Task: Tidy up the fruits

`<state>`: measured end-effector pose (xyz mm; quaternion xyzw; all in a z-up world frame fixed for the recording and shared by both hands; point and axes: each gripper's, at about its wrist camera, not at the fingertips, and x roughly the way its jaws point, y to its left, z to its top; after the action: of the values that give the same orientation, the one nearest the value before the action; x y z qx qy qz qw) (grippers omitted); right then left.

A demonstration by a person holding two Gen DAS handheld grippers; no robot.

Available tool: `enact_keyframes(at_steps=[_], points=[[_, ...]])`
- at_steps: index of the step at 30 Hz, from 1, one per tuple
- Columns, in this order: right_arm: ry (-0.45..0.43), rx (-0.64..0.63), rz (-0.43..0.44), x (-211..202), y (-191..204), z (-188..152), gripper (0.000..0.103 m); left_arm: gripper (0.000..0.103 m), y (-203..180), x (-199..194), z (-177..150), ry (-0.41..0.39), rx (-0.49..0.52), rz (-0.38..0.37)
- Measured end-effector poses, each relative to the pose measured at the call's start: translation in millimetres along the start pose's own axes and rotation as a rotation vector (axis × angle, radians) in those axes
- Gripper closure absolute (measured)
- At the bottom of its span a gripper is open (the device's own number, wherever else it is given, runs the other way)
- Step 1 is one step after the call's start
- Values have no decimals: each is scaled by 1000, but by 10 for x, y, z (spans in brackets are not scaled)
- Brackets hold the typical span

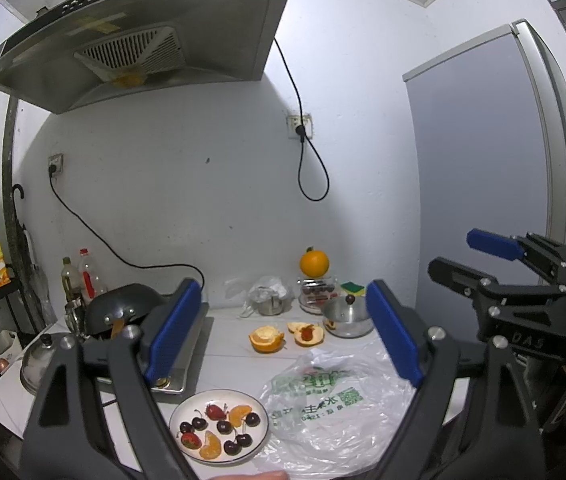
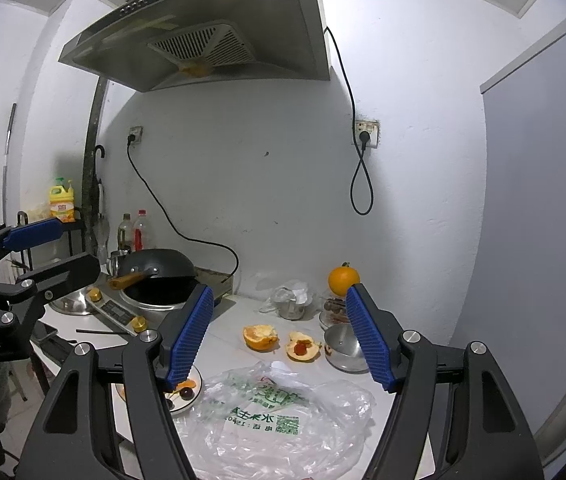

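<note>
Both the left tongs point(image 1: 283, 332) and right tongs point(image 2: 283, 336) hang wide open, gripping nothing; the round white plate point(image 1: 219, 426) near the counter's front edge already holds arranged cherries, strawberries and orange segments; peeled orange halves point(image 1: 265, 338) and a whole orange point(image 1: 314, 263) toward the back remain unsorted.

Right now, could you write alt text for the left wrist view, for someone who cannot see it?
An open, empty left gripper hovers over a white kitchen counter, above a plate of cherries, strawberries and orange segments beside a plastic bag. Behind lie orange peels, a whole orange, a wok and a range hood; the right gripper shows at right.
</note>
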<state>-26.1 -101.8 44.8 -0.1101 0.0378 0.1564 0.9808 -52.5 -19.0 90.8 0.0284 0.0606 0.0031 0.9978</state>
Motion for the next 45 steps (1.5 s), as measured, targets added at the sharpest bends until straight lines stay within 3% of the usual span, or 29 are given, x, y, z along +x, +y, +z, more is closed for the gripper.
enact_keyframes(at_steps=[33,45], points=[[-4,-1,0,-41,16,1,31,17,-40,-66,15,-14,11,-17],[-1,0,0,-36,16,16,31,17,-11,-24,-10,21,-13,-7]])
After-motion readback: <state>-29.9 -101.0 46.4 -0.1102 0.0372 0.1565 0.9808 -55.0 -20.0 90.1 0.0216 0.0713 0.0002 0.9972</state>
